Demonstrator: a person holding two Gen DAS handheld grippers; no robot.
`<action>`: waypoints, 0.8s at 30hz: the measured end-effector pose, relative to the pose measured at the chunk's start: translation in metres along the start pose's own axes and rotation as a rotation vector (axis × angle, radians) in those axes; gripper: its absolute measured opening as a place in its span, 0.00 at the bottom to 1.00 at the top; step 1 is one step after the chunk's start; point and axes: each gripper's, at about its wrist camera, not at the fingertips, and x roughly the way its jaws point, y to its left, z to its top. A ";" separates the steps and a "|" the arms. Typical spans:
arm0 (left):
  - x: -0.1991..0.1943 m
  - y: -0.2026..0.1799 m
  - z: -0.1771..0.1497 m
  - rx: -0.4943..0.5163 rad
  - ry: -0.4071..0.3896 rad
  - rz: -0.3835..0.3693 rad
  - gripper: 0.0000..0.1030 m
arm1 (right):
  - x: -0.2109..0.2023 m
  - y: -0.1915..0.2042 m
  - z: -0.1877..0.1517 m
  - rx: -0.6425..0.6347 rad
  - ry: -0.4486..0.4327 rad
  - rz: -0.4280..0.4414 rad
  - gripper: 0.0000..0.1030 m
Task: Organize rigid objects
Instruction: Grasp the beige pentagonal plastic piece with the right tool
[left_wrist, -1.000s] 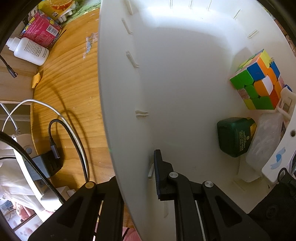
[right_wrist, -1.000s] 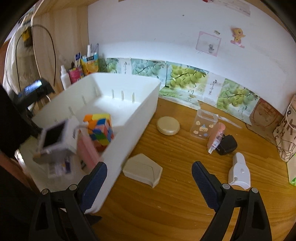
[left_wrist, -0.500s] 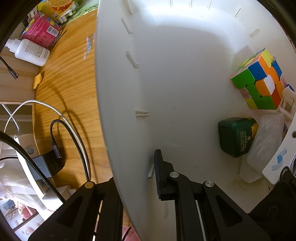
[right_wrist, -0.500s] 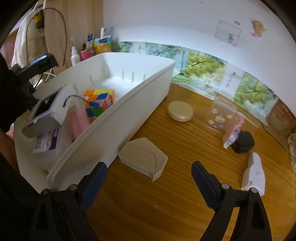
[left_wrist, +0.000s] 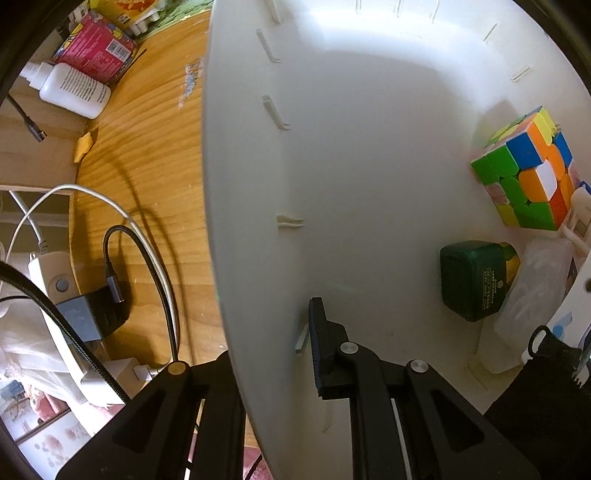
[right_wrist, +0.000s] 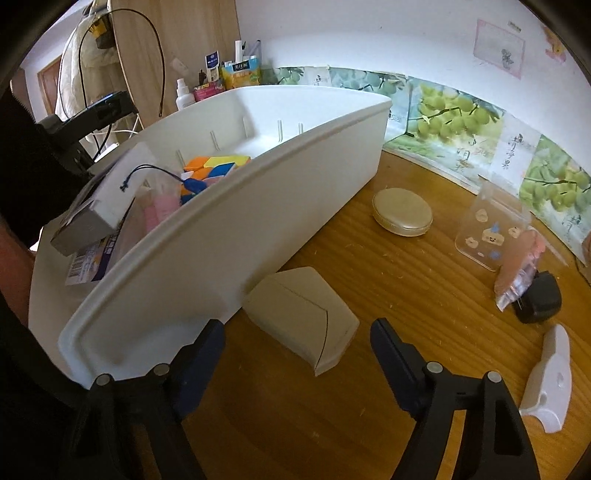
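Note:
A white plastic bin (left_wrist: 258, 184) stands on the wooden desk, and my left gripper (left_wrist: 273, 354) is shut on its side wall, one finger inside and one outside. Inside lie a colourful puzzle cube (left_wrist: 524, 177), a dark green box (left_wrist: 472, 280) and a clear packet. In the right wrist view the same bin (right_wrist: 221, 240) fills the left side. A beige wedge-shaped box (right_wrist: 295, 314) lies against its outer wall. My right gripper (right_wrist: 297, 332) hovers just before that box with its jaws closing; the pads are not touching it.
To the right on the desk lie an oval beige case (right_wrist: 402, 210), a clear phone case (right_wrist: 491, 229), a pink packet (right_wrist: 517, 273), a black charger (right_wrist: 539, 302) and a white device (right_wrist: 550, 380). Cables (left_wrist: 147, 258) and a white bottle (left_wrist: 74, 88) lie left of the bin.
My right gripper has come down and closer to the beige wedge box, and its jaws have narrowed. The left gripper has kept its hold on the bin wall.

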 end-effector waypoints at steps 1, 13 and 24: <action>0.000 0.000 0.000 -0.006 0.002 0.000 0.13 | 0.002 -0.001 0.001 -0.003 -0.001 0.006 0.77; 0.005 0.012 -0.009 -0.057 0.018 -0.006 0.14 | 0.012 -0.005 0.011 -0.023 0.012 0.041 0.60; 0.007 0.017 -0.011 -0.054 0.010 -0.018 0.14 | 0.006 -0.001 0.006 0.001 0.006 0.013 0.60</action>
